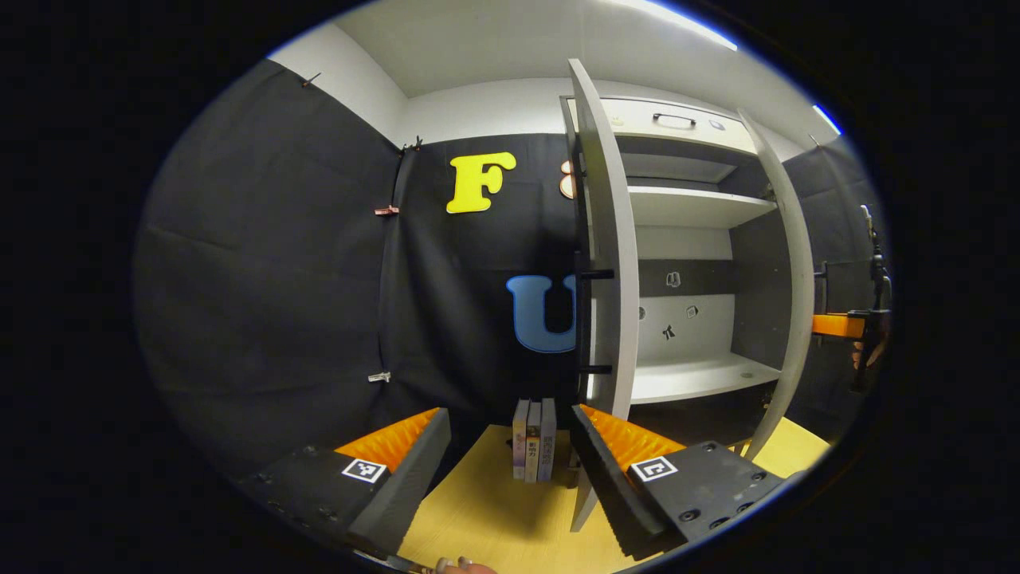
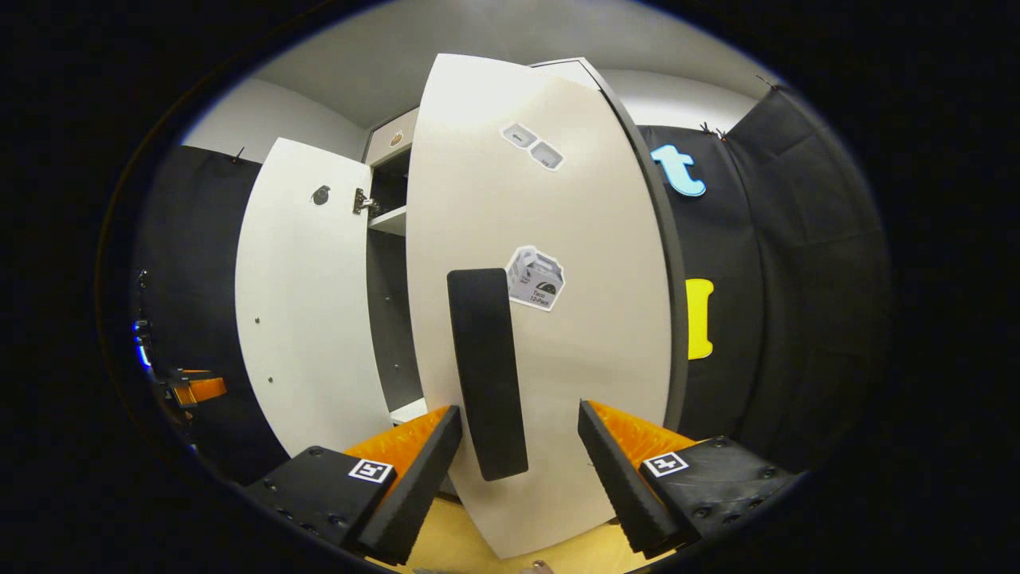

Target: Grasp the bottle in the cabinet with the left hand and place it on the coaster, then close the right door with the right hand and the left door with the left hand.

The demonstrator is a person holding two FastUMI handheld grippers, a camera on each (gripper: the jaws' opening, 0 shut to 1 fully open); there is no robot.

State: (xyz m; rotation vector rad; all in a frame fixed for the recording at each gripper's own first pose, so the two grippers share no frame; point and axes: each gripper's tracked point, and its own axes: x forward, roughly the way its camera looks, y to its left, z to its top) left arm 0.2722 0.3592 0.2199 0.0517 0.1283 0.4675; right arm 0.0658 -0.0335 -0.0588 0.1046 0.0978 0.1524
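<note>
In the left gripper view, the left claw (image 1: 510, 458) hangs open over the yellow tabletop (image 1: 486, 518), its 2 fingers spread wide with nothing between them. Ahead of it, 3 books (image 1: 534, 439) stand upright side by side on the tabletop, just beside the foot of the cabinet (image 1: 685, 239). The left door (image 1: 610, 263) is swung out edge-on, the right door (image 1: 789, 279) is ajar too, and the white shelves (image 1: 693, 376) between them look bare. In the right gripper view, the right claw (image 2: 519, 458) is open close to the outer face of the right door (image 2: 550, 319), its fingers either side of the door's dark vertical handle (image 2: 486, 375) without pressing it.
</note>
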